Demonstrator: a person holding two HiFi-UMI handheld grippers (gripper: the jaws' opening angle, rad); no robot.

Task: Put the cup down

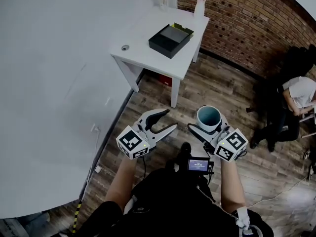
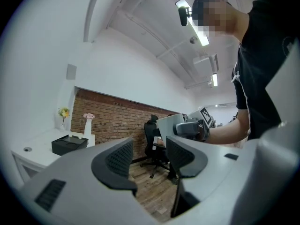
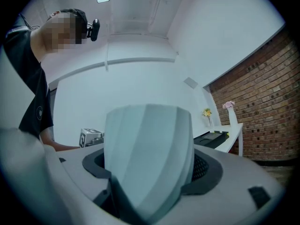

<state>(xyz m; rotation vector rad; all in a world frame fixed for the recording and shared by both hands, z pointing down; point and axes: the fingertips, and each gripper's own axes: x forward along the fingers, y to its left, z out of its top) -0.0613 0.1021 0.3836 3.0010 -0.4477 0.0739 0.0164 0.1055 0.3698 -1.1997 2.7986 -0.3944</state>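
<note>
Right gripper view: teal cup (image 3: 147, 139) stands upright, clamped between the jaws of the right gripper (image 3: 150, 167); left gripper (image 2: 152, 158) gapes, empty.

At lower centre the person wears a black short-sleeved shirt (image 1: 168, 204), and the pale grey left gripper (image 1: 169, 119) and right gripper (image 1: 207, 123) bear black ribbed pads (image 2: 119, 158) and black-and-white marker cubes (image 1: 132, 142).

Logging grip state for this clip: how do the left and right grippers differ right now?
The left gripper is empty, its jaws apart with nothing between them; the right gripper has its jaws closed on an upright cup. The left gripper's jaws stand closer together than the right gripper's. Both point level, side by side above the wooden floor.
</note>
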